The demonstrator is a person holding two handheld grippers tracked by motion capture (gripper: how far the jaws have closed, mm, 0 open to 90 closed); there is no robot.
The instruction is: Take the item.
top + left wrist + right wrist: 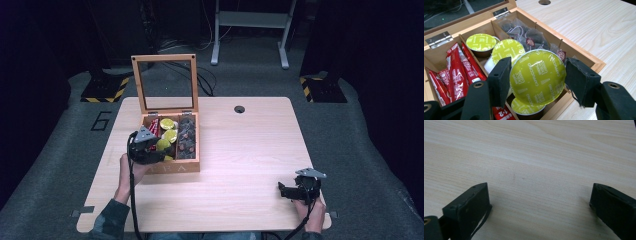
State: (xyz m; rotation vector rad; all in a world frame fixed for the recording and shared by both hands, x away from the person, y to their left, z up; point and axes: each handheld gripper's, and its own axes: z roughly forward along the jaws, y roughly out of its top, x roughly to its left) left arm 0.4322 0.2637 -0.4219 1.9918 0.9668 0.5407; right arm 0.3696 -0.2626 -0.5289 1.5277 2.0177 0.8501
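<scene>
A: Dark room behind, grey carpet w/ a "6" marked on it, hazard-striped feet at both far corners, a white stand at the back. Pale wood table [250,145] is sitting in the middle, cable hole near its far edge.

B: Going left to right then?

A: Yep. Wooden box [171,167] is standing left of centre, glass lid [165,82] propped upright. Left section is holding red sachets [456,72], middle has green-lidded capsules, right has dark tea bags [524,35].

B: Left gripper [537,78]?

A: Hovering over the box's near end, jaws closing on a green Cappuccino capsule [537,77]. It's sitting between both pads, tilted lid-up toward the cam, above the middle section.

B: Risks?

A: Judging by it, pads are only pinching the rim edges, so the capsule could be pivoting or slipping out and dropping back on the others. Squeezing harder prob. dents the foil.

B: And the right side?

A: Right gripper [295,191] is resting low near the table's near-right corner, jaws spread wide, nothing between them, just bare wood grain under it.
</scene>
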